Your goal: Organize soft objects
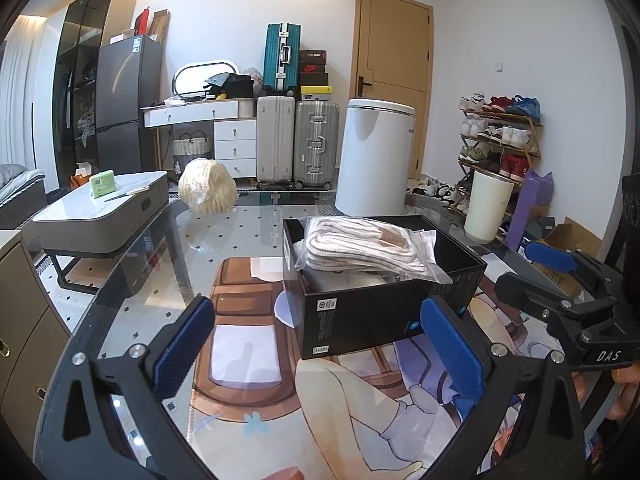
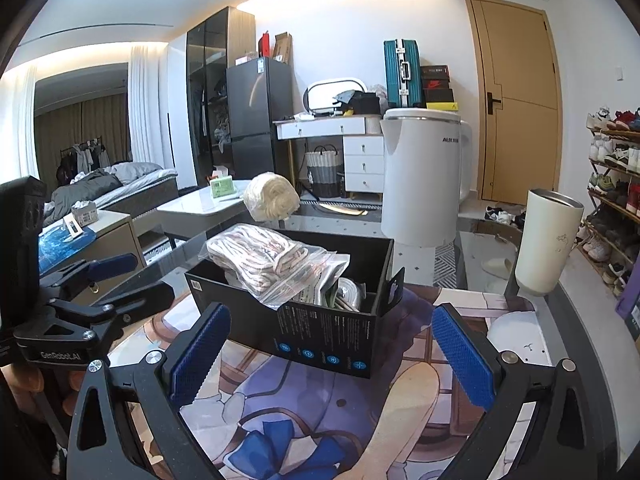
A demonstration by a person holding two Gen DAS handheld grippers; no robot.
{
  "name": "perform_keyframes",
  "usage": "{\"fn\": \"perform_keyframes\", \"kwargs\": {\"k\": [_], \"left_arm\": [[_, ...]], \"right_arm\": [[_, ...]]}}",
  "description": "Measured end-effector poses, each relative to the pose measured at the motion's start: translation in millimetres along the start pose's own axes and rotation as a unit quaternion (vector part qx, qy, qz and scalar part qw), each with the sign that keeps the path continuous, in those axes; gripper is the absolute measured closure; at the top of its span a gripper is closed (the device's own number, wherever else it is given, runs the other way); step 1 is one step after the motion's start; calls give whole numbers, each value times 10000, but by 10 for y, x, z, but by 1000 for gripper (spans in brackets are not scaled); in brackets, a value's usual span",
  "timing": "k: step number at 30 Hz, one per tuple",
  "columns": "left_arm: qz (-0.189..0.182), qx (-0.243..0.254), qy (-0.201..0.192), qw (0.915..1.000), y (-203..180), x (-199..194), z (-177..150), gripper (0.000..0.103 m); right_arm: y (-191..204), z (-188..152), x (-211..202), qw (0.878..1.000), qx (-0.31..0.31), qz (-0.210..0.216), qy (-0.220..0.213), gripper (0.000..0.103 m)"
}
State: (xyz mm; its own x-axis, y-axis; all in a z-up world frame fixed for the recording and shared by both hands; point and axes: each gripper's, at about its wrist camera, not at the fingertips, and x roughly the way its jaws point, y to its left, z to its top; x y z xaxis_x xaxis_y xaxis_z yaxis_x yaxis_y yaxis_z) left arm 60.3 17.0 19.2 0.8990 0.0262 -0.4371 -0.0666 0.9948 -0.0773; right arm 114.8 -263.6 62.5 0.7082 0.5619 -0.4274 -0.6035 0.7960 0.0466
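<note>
A black cardboard box (image 1: 380, 304) (image 2: 328, 332) stands open on the glass table, over a printed mat. A clear bag of white knitted cloth (image 1: 360, 248) (image 2: 272, 260) lies on top of its contents and sticks up past the rim. A cream bundle in plastic (image 1: 208, 192) (image 2: 272, 196) rests near the table's far edge. My left gripper (image 1: 320, 346) (image 2: 124, 282) is open and holds nothing, just short of the box's near left corner. My right gripper (image 2: 330, 360) (image 1: 536, 272) is open too, in front of the box's right side, and holds nothing.
A white lidded appliance (image 1: 376, 160) (image 2: 424, 184) stands behind the box. A cream tumbler (image 1: 488, 206) (image 2: 548, 240) is at the table's right. A low marble-topped table (image 1: 104, 208) sits beyond the left edge. Shoe racks and suitcases line the far walls.
</note>
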Motion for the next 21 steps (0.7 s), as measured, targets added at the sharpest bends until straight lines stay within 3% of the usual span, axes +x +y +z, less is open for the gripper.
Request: {"fn": "perform_keyframes", "kwargs": {"k": [9,21], "left_arm": [[62,36,-28,10000,-14,-15,-13,0],[47,-164,-163,9997,53,-54,-16,0]], "right_arm": [[35,-13,-98,9991,-95,-310,-266,1],[28,-15,-114,9989,-105,-333,-324,1]]}}
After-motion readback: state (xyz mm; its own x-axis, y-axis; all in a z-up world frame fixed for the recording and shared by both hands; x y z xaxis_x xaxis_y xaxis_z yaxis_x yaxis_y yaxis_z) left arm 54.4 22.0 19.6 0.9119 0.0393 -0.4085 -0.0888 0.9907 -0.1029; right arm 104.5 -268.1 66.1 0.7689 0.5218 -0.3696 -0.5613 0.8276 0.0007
